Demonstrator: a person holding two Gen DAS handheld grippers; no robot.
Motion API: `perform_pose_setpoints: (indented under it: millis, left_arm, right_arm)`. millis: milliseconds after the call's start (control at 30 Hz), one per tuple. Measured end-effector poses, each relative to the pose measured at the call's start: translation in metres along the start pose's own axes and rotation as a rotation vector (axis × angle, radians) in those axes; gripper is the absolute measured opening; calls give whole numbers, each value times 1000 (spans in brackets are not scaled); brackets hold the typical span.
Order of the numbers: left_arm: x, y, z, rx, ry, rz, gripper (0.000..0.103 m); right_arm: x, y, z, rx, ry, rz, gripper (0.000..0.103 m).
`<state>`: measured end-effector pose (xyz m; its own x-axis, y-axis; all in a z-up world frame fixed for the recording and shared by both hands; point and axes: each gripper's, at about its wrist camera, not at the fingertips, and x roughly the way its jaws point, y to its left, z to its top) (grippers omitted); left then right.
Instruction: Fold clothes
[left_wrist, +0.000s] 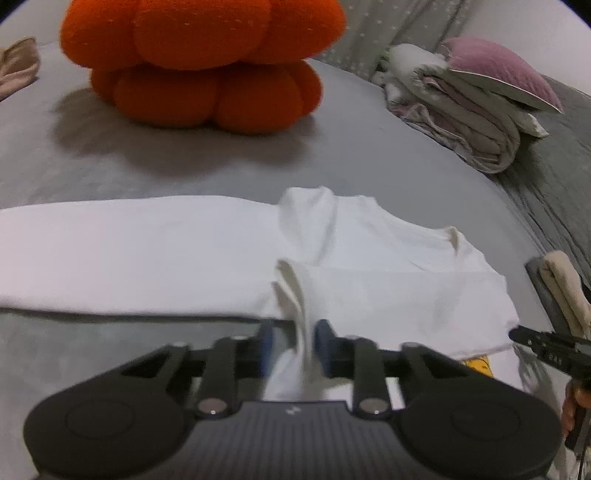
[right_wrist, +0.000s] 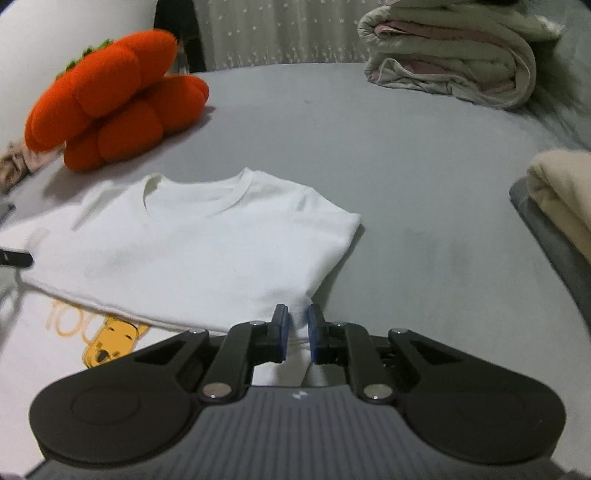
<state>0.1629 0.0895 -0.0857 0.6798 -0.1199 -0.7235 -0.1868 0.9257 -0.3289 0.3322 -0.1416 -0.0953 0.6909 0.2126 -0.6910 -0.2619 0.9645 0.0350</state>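
My white T-shirt lies on the grey bed, already doubled over: the neckline faces up toward the orange plush cushion, and a lower layer with a yellow bear print peeks out nearest me. My right claw sits at the near corner of the folded part with its blue pads drawn close around a thin bit of white cloth; I judge it is pinching that edge. My left claw stands partly spread, a ridge of white fabric rising between the pads but not pressed by them, so I read it as loose

The shirt is light, limp knit. It will sag and drag from whatever point I lift, and layers can slide over each other, so a single-layer pinch would likely peel the fold apart. I would take hold at the hem corners, catching every layer, both claws level. Folded blankets and a cream cloth lie well apart from it, out of the way
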Motion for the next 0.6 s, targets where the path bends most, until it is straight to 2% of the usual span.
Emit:
perform_pose_setpoints:
  millis: [100, 167, 267, 333, 367, 433, 500, 600]
  left_arm:
    - [-1, -6, 0, 53, -22, 31, 34]
    - [-4, -5, 2, 51, -43, 29, 33]
    - [-6, 3, 7, 13, -54, 0, 32]
    - [-5, 12, 10, -51, -38, -25, 32]
    - [-5, 15, 10, -73, -30, -32, 32]
    - [-7, 17, 10, -82, -24, -40, 32]
    - [-14, 15, 8, -61, -21, -54, 32]
    - [-31, 12, 3, -38, -25, -84, 32]
  right_arm:
    - [3, 5, 0, -21, 6, -35, 13]
    - [2, 8, 2, -25, 5, -51, 13]
    - [-4, 7, 3, -10, -17, -62, 13]
    - [-11, 5, 3, 29, -24, -57, 13]
    - [-15, 4, 2, 61, -19, -48, 17]
    - [-25, 2, 1, 122, -5, -14, 33]
    - [-39, 2, -4, 180, 18, 21, 43]
    - [-64, 3, -19, 301, 59, 29, 43]
